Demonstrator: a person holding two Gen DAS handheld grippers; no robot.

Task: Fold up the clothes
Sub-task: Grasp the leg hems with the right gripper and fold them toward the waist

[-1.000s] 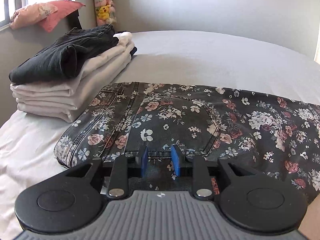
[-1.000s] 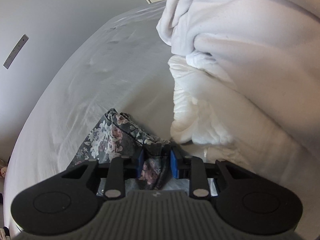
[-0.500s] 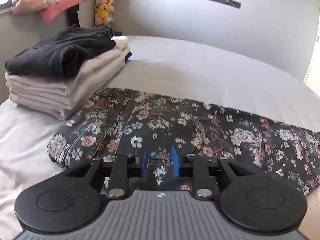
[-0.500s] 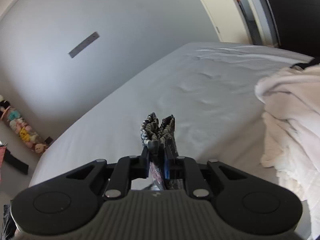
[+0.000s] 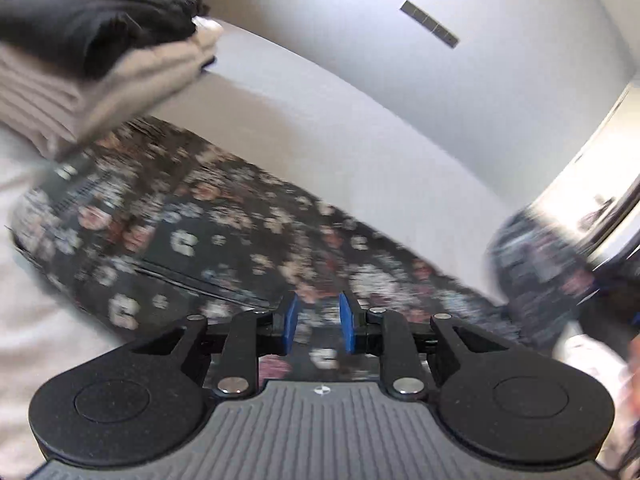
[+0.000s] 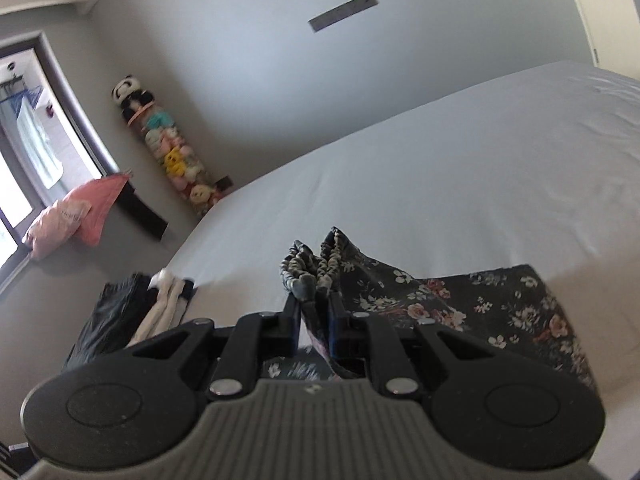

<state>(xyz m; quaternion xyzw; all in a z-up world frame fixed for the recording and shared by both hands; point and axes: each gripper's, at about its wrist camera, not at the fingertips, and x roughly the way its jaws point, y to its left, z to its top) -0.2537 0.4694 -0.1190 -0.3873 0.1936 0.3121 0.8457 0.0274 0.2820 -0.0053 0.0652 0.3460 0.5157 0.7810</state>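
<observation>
Dark floral trousers [image 5: 224,240] lie across the white bed [image 5: 320,120]. My left gripper [image 5: 318,322] sits at their near waist edge, jaws closing, with floral fabric filling the gap between the blue pads. My right gripper [image 6: 316,312] is shut on the bunched leg hems [image 6: 316,264], held up above the rest of the trousers [image 6: 500,308]. That lifted leg end [image 5: 536,256] shows as a blur at the right of the left wrist view.
A stack of folded clothes [image 5: 92,60], black on top of beige, stands at the bed's left end and shows again as the stack [image 6: 132,312]. Beyond the bed [image 6: 440,180] are a tube of plush toys [image 6: 172,148], a pink pillow [image 6: 76,216] and a window.
My right gripper has swung up and leftward with the leg hems, away from the white bedding heap. The left view has tilted and blurred while staying at the waist.
</observation>
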